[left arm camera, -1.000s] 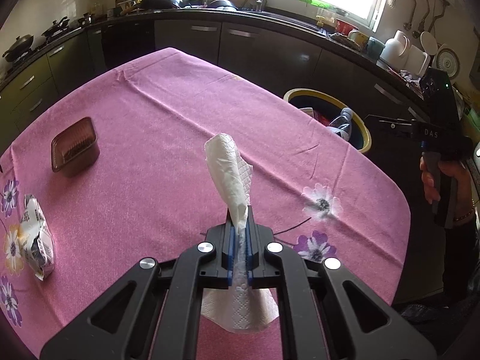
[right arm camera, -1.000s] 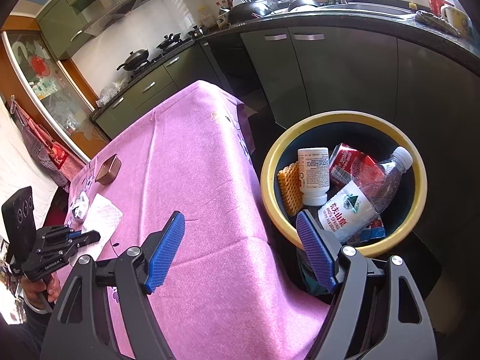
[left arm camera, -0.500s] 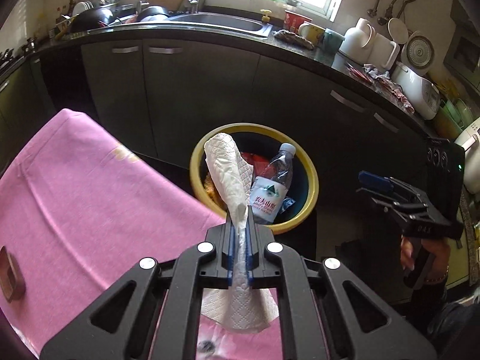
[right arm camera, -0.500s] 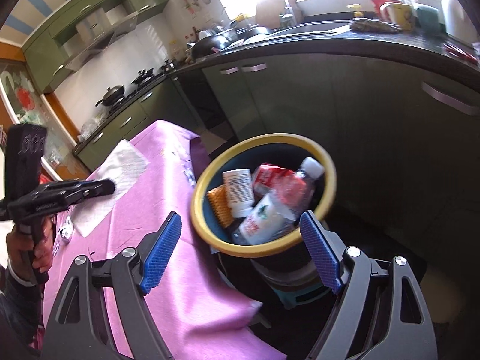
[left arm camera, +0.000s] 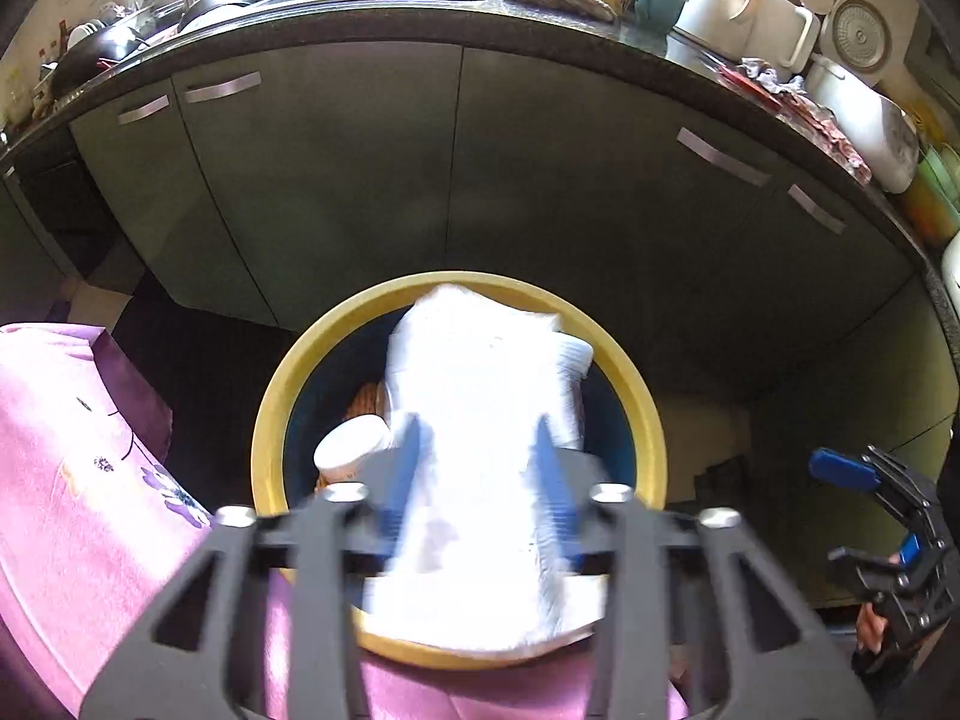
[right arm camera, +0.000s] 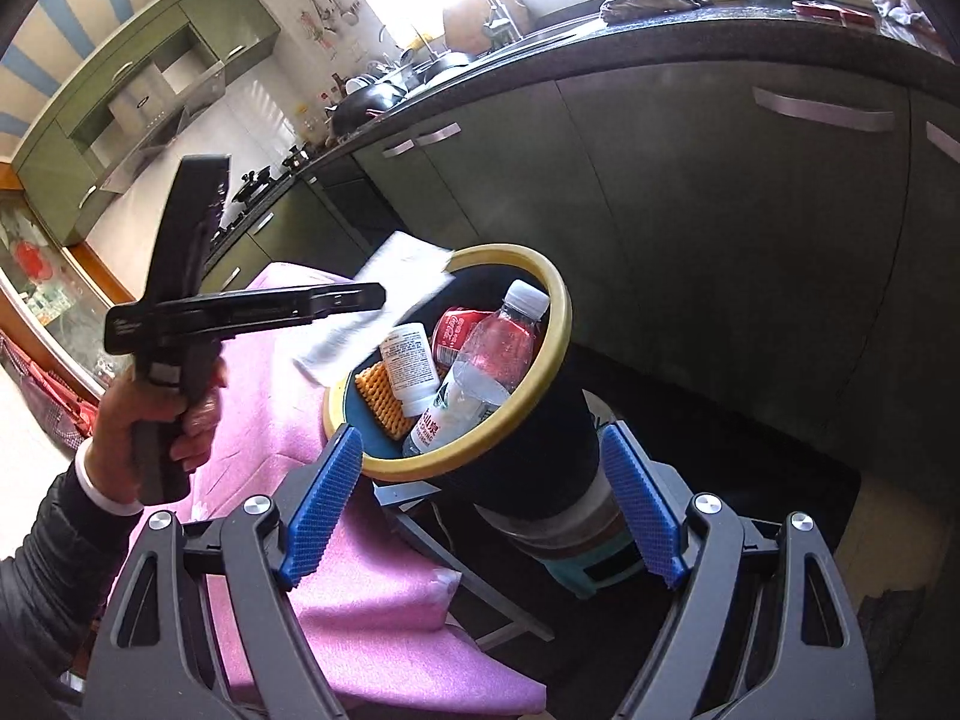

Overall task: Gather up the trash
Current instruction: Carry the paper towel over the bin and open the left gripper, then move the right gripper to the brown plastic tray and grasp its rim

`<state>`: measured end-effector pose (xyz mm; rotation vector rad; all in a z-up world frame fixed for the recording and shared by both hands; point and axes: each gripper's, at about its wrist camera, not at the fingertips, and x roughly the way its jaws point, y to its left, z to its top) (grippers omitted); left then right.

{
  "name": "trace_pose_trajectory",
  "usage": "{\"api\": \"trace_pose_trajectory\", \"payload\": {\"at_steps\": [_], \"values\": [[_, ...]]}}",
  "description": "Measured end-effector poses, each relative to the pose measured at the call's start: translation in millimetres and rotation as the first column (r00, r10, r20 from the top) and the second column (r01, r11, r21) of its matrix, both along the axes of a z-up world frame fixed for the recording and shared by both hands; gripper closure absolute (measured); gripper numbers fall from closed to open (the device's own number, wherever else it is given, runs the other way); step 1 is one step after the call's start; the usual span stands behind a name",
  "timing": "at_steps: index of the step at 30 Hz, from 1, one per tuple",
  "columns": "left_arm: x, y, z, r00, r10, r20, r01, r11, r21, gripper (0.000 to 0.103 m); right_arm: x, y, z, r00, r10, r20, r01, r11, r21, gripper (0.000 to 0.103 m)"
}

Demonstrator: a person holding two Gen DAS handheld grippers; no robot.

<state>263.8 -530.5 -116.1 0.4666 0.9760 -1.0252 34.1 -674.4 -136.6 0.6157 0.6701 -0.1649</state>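
The left gripper (left arm camera: 477,480) hangs over a yellow-rimmed trash bin (left arm camera: 645,414) beside a table (left arm camera: 78,480) draped in pink cloth. Its jaws are opening, and a white paper towel (left arm camera: 480,396) sits loosely between the blue pads, blurred, spreading over the bin's mouth. Inside the bin lie a clear water bottle (right arm camera: 486,372), a white pill bottle (right arm camera: 411,369), a red can (right arm camera: 456,330) and an orange waffle-textured piece (right arm camera: 381,399). The right gripper (right arm camera: 480,504), off to the side of the bin, has its jaws spread wide with nothing between them. A hand (right arm camera: 150,414) in a dark sleeve grips the left tool's handle.
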Motion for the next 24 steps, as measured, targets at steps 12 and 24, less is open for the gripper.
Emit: {"api": "trace_pose_trajectory", "payload": {"at_steps": [12, 24], "values": [[-15.3, 139.5, 67.5, 0.985, 0.171, 0.033, -0.152, 0.935, -0.32, 0.016, 22.9, 27.6, -2.0, 0.997, 0.076, -0.027, -0.076, 0.997, -0.003, 0.021], [-31.3, 411.2, 112.3, 0.721, 0.672, 0.17, -0.487, 0.666, -0.566, 0.007, 103.1, 140.0, 25.6, 0.944, 0.324, -0.063, -0.33, 0.938, -0.11, 0.021]]}}
